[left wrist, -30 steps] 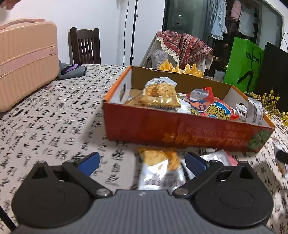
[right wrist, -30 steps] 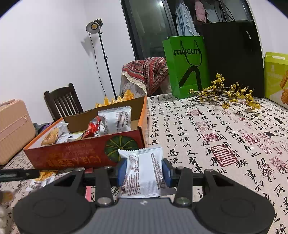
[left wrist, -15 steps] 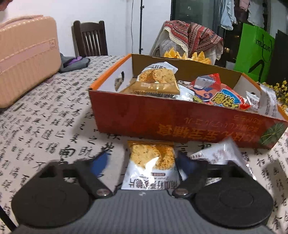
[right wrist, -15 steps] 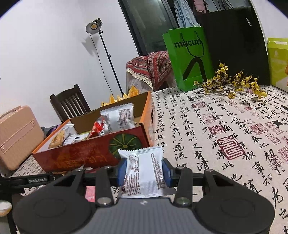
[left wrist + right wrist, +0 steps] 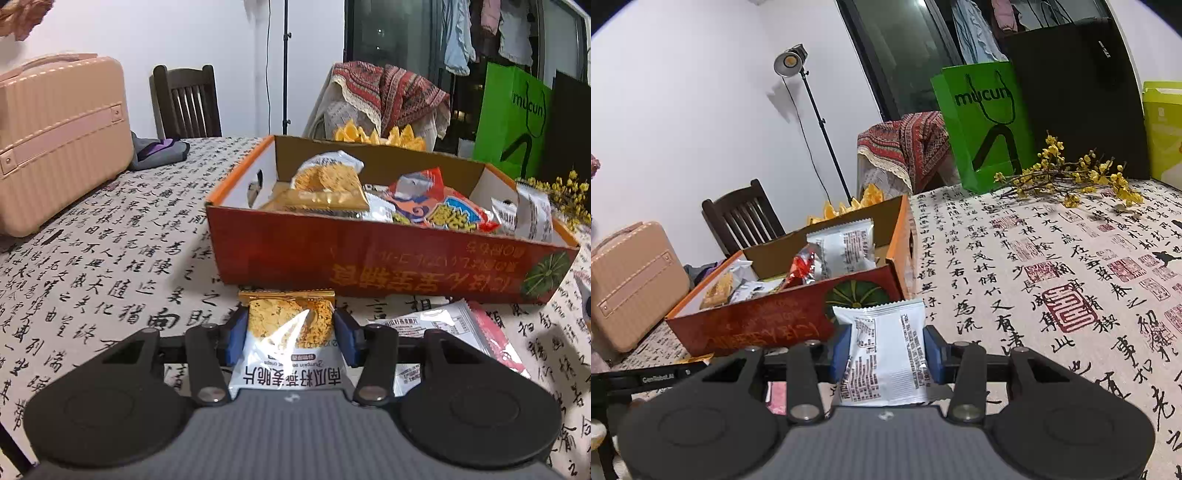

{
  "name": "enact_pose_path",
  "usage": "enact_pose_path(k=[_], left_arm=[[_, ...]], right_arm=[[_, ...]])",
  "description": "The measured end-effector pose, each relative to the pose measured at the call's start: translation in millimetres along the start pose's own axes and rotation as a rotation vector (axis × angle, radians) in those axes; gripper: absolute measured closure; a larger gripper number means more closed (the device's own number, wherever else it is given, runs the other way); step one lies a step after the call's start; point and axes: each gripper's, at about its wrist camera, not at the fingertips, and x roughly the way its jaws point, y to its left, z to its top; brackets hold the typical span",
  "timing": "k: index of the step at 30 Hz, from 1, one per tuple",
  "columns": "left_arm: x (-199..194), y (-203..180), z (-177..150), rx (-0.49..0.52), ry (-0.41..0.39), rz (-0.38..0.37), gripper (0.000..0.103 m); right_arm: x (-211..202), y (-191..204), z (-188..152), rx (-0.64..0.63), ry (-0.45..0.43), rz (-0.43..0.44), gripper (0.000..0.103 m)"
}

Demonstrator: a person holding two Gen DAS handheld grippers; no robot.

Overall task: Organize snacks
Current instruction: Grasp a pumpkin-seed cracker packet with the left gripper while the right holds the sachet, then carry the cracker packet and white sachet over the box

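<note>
Closing left gripper (image 5: 290,338) jaws pinch gold-topped cracker packet (image 5: 288,325); right gripper (image 5: 886,350) clamps white foil packet (image 5: 884,350) beside red cardboard box (image 5: 768,321).

My left hand-held gripper (image 5: 290,338) tips downward, its jaws closing, and the blue pads (image 5: 236,338) already sit against both sides of the cracker packet (image 5: 288,343) between them. My right hand-held gripper (image 5: 886,349) also tilts down, less steeply, its pads (image 5: 932,354) clamped on the edges of a white snack packet (image 5: 886,354), which stands upright in the grip.
</note>
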Motion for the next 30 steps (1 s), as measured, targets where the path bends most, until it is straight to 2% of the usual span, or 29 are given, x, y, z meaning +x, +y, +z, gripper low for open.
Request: enact_pose_path(k=[9, 20, 30], left_arm=[[-17.8, 19.3, 2.5, -0.047, -0.050, -0.049, 0.052], [-44.4, 42.5, 15.6, -0.078, -0.138, -0.146, 0.052], [-50.3, 40.6, 42.7, -0.073, -0.203, -0.238, 0.052]], right_arm=[[-8.6, 5.2, 0.9, -0.021, -0.058, 0.035, 0.061], [-12.4, 18.1, 5.0, -0.059, -0.083, -0.028, 0.061], [-22.0, 53.2, 36.4, -0.097, -0.143, -0.065, 0.061]])
